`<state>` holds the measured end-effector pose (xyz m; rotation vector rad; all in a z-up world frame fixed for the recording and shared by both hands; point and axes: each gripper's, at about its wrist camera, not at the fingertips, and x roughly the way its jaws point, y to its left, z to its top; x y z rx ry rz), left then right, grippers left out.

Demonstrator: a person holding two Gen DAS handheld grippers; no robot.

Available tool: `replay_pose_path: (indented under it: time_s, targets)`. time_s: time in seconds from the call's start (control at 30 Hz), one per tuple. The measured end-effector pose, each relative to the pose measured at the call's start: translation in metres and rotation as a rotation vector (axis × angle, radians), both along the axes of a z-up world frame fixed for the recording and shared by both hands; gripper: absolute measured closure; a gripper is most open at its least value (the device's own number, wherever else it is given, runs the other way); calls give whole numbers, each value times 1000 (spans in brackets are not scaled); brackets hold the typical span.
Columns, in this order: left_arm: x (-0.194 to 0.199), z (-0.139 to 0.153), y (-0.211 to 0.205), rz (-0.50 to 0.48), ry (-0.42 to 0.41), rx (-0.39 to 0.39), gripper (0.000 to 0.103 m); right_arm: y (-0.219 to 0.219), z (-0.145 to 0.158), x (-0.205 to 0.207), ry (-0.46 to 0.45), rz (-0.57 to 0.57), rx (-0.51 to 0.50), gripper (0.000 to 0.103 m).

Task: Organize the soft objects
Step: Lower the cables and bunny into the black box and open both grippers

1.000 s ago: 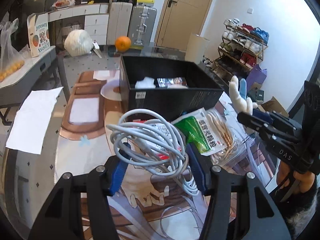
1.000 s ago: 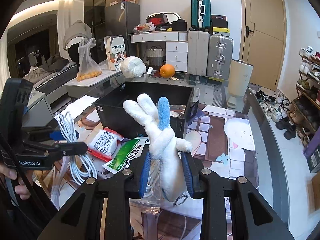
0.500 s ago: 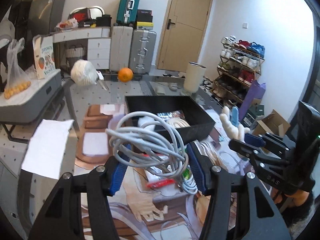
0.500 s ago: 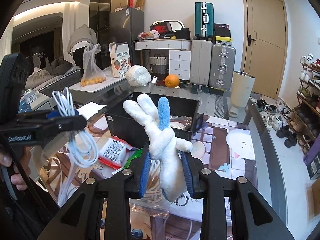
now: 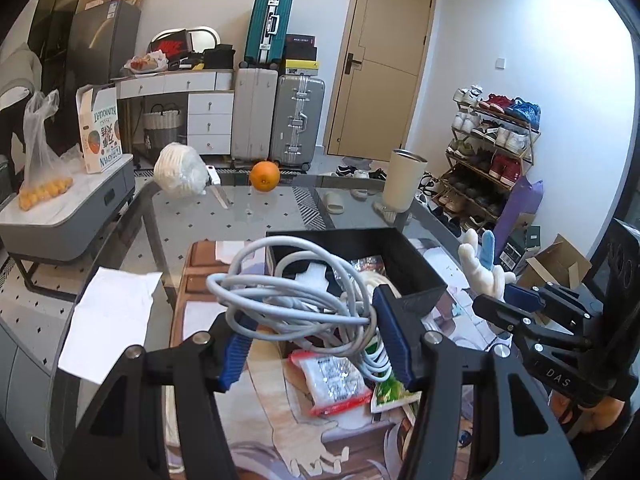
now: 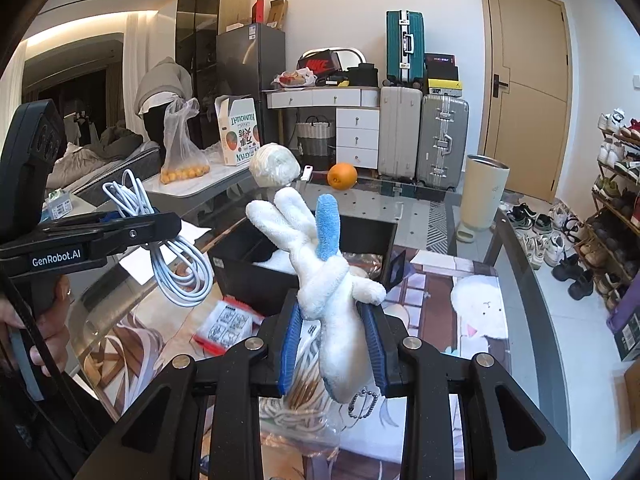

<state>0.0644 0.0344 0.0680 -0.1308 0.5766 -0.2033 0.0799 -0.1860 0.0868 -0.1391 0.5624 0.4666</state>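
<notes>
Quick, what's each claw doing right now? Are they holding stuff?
Left claw: closed on the coiled white cable, held above the table.
Right claw: closed on the white plush bunny, held up in the air.

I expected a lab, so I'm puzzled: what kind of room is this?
Most likely someone's lived-in home, a living or dining area near the entrance. A shoe rack stands by the door, suitcases sit against the wall, and an orange rests on the glass table.
</notes>
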Motion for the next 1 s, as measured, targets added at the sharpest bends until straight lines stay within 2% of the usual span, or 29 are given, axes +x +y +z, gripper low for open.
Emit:
replay_pose_path:
  time_s: [0.53,1.0]
  targets:
    - [32,15,-4,9,-29,10,46,5,29,32,-23,-13,-25,73]
    - [76,22,-11,7,-32,18,46,17,29,68,-12,5,-26,73]
